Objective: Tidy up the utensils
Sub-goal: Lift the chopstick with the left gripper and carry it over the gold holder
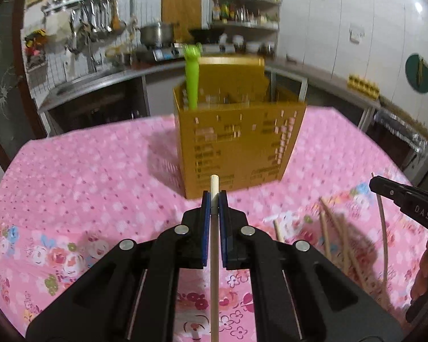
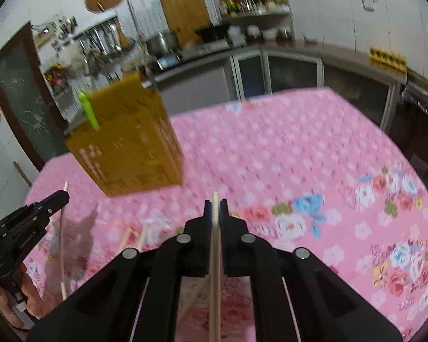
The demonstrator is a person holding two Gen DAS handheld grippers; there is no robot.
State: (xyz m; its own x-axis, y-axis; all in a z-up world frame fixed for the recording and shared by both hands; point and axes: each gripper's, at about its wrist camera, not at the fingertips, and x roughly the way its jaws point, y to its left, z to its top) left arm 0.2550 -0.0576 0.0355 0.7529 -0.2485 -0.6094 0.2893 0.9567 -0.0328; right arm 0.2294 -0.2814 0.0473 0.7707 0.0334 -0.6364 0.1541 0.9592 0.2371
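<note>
My left gripper [image 1: 214, 196] is shut on a pale wooden chopstick [image 1: 214, 181], whose tip pokes out past the blue pads. Just ahead stands a yellow perforated utensil holder [image 1: 236, 142] with a green utensil [image 1: 191, 77] upright in its left compartment. My right gripper [image 2: 215, 203] is shut on another chopstick [image 2: 215, 270]. In the right wrist view the holder [image 2: 128, 148] sits to the upper left. Each gripper shows in the other's view, the right gripper [image 1: 378, 183] and the left gripper [image 2: 60, 196], both lifted above the cloth. Several loose chopsticks [image 1: 339, 236] lie between them.
A pink floral tablecloth [image 1: 85, 171] covers the table. Behind it runs a kitchen counter [image 1: 105, 77] with a sink, pots, hanging tools and shelves. A yellow egg tray [image 2: 388, 57] sits on the counter at the right. A hand [image 2: 28, 293] holds the left gripper's handle.
</note>
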